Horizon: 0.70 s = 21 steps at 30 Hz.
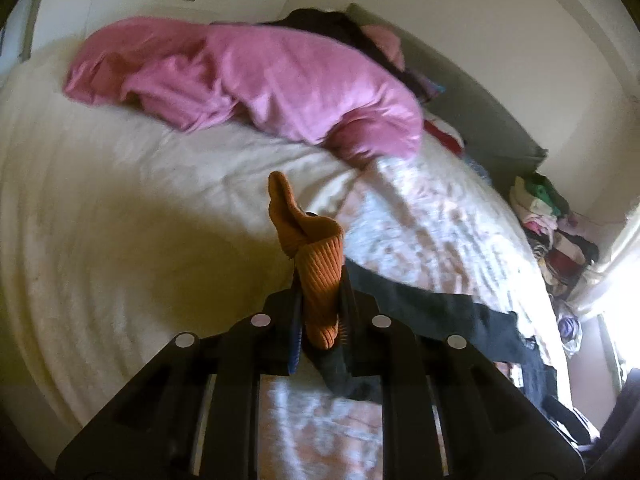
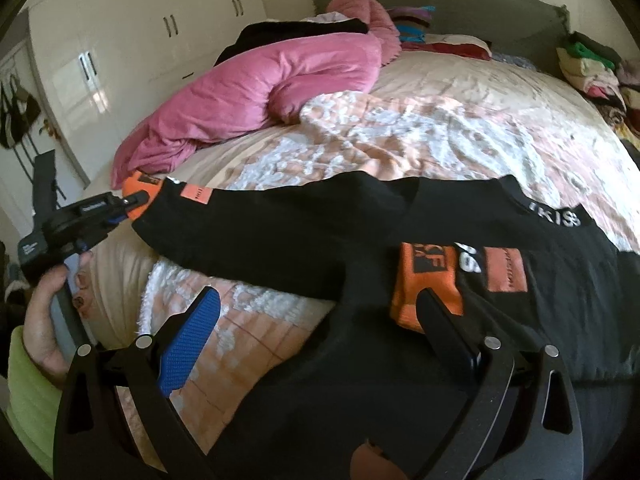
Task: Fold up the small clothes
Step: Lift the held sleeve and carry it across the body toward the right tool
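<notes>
A black sweatshirt (image 2: 320, 236) with orange cuffs and patches lies across the bed. My left gripper (image 1: 320, 280) is shut on the orange ribbed cuff (image 1: 316, 256) of one sleeve and holds it up, the black sleeve (image 1: 440, 312) trailing right. In the right wrist view the left gripper (image 2: 132, 202) shows at far left, pinching that orange cuff (image 2: 138, 188) with the sleeve stretched out. My right gripper (image 2: 316, 316) is open over the shirt's body; its blue pad (image 2: 188, 340) is over the bedspread and its right finger (image 2: 444, 320) lies against the other orange cuff (image 2: 424, 280).
The bed has a pink-and-white patterned bedspread (image 2: 440, 128). A crumpled pink blanket (image 1: 248, 80) lies at the head, also in the right wrist view (image 2: 260, 88). A pile of clothes (image 2: 592, 64) sits at the far right corner. White wardrobes (image 2: 120, 40) stand at left.
</notes>
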Available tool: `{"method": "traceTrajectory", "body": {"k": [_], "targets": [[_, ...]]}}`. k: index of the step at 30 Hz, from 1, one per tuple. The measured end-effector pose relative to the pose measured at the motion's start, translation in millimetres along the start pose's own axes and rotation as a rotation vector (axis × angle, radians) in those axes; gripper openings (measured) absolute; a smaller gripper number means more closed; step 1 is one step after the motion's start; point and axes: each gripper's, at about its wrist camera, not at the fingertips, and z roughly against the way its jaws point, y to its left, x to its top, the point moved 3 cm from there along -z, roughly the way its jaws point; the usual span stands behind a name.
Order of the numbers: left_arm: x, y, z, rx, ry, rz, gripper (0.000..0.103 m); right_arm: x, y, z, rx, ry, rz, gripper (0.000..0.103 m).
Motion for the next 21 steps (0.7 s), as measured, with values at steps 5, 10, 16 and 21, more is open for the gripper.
{"method": "traceTrajectory", "body": {"k": [5, 10, 16, 21], "targets": [[4, -28, 15, -0.05, -0.029, -0.043, 0.008, -3, -16, 14, -0.012, -0.024, -0.045, 0.098], [4, -56, 25, -0.077, -0.039, -0.097, 0.008, -6, -36, 29, -0.026, -0.05, -0.097, 0.098], [0, -96, 29, -0.139, -0.032, -0.156, 0.008, -13, -68, 46, -0.086, -0.061, -0.181, 0.098], [-6, -131, 27, -0.194, -0.012, -0.203, 0.008, -19, -95, 63, -0.126, -0.085, -0.243, 0.098]]}}
